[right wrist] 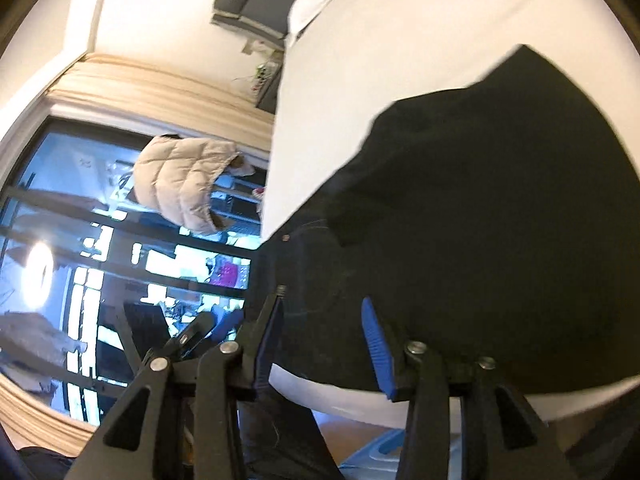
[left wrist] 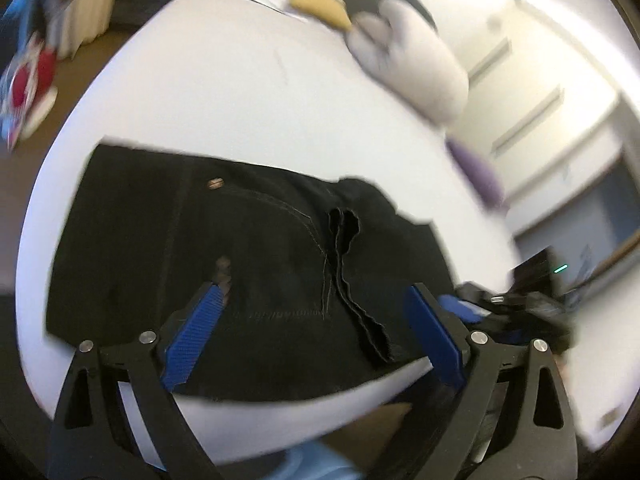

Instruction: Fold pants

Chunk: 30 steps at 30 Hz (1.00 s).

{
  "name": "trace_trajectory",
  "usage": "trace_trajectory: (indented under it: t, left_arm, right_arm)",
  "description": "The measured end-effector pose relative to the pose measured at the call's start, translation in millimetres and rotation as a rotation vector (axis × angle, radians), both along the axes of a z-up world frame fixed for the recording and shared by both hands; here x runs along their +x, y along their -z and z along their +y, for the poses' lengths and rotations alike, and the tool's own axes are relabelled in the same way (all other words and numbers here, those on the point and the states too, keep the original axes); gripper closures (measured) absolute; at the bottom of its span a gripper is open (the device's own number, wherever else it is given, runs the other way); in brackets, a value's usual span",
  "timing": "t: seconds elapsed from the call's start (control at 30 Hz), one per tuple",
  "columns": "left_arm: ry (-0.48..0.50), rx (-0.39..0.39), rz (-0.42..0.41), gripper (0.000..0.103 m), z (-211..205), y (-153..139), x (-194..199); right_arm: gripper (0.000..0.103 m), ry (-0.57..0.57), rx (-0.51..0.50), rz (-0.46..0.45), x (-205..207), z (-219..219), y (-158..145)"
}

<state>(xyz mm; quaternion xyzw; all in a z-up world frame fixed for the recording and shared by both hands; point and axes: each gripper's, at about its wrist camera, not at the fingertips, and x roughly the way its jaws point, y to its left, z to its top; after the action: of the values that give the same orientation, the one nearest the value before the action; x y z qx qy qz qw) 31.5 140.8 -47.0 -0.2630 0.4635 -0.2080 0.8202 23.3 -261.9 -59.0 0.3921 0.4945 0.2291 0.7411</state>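
Black pants (left wrist: 240, 240) lie folded on a white bed (left wrist: 240, 92), with a seam strip and a rivet facing up. In the left wrist view my left gripper (left wrist: 316, 292) hangs over the pants near the bed's front edge. Its blue pads (left wrist: 192, 340) are spread wide and nothing is pinched between them. In the right wrist view the pants (right wrist: 500, 220) form a dark mound on the bed (right wrist: 400, 20). My right gripper (right wrist: 323, 300) is over their near edge, its pads (right wrist: 376, 344) partly apart and pressing on no cloth.
A pale pillow (left wrist: 412, 64) and a yellow cushion (left wrist: 320, 4) lie at the bed's far end, with a purple item (left wrist: 476, 172) at the right edge. A beige puffer jacket (right wrist: 184, 184) hangs by a dark window (right wrist: 60, 208). Wooden floor shows below the bed edge.
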Motion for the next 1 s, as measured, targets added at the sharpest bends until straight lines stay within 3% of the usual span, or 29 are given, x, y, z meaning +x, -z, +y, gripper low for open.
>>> trace_trajectory:
  t: [0.17, 0.4, 0.63, 1.0]
  left_arm:
    - [-0.229, -0.246, 0.06, 0.009, 71, 32, -37]
    - [-0.43, -0.4, 0.065, 0.009, 116, 56, -66]
    - [-0.518, -0.569, 0.172, 0.009, 125, 109, -60]
    - [-0.534, -0.651, 0.161, 0.015, 116, 124, -22]
  right_arm:
    - [0.057, -0.025, 0.047, -0.019, 10, 14, 6]
    - [0.057, 0.014, 0.137, -0.014, 9, 6, 15]
    - [0.057, 0.021, 0.132, 0.017, 10, 3, 25]
    - [0.057, -0.002, 0.129, 0.038, 26, 11, 28]
